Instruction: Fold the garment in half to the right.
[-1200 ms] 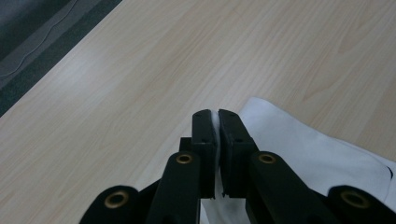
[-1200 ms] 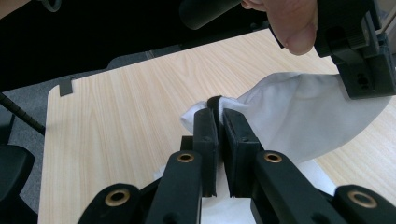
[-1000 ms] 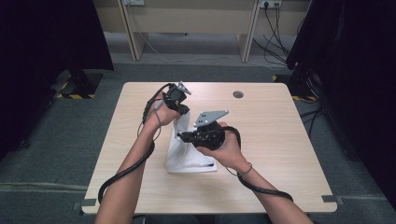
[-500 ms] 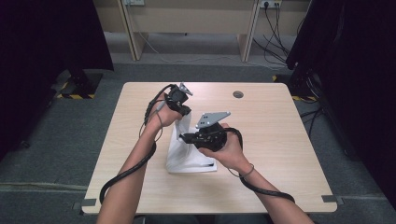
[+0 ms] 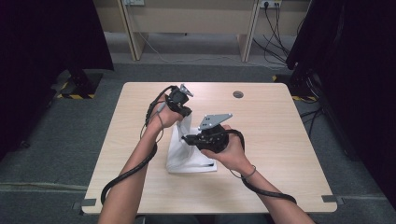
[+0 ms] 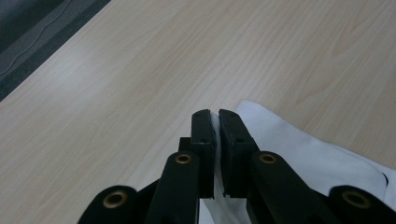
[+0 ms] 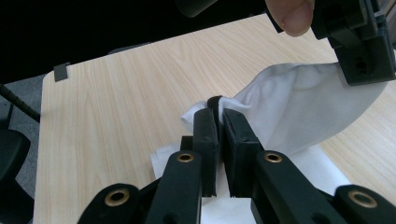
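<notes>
A white cloth lies on the wooden table, partly lifted between both grippers. My left gripper is shut on the cloth's far edge; in the left gripper view its jaws pinch the white cloth at the tips. My right gripper is shut on a nearer edge, and the cloth stretches from its jaws up to the left gripper at the top right.
A small dark round spot sits near the table's far edge. Cables trail from both grippers off the near edge. Grey carpet and desk legs lie beyond the table.
Both grippers keep their hold on the cloth. The right gripper has shifted slightly toward me and the cloth hangs a little more spread between the two.
</notes>
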`<state>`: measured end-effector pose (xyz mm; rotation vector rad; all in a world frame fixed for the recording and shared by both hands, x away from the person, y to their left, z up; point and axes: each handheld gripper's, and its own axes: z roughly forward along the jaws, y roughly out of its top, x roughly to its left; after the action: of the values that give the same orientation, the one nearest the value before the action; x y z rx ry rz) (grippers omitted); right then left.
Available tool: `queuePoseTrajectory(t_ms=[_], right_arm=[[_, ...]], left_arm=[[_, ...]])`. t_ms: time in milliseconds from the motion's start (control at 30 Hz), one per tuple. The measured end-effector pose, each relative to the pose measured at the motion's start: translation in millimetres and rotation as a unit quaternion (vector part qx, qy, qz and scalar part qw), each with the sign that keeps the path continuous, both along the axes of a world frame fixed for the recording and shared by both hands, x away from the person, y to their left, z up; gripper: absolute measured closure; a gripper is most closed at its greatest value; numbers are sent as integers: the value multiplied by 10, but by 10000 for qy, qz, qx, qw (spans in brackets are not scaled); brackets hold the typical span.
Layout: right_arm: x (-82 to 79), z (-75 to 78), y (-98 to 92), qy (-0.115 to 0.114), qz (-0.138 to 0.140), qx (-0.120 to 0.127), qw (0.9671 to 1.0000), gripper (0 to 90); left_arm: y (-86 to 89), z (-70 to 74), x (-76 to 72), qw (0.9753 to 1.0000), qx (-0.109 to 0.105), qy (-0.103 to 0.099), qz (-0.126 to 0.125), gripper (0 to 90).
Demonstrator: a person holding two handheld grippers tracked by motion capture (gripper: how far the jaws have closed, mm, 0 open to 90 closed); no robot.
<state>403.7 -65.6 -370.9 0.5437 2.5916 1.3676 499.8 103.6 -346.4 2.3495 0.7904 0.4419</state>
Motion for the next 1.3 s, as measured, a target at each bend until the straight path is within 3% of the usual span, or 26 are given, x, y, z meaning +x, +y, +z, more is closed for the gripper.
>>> queuePoseTrajectory(t_ms=[1300], right_arm=[[-43,-134,-97,68,-33,-81,9999,846]], left_arm=[[-69,-86,-2,10000,-71,36,12,845]])
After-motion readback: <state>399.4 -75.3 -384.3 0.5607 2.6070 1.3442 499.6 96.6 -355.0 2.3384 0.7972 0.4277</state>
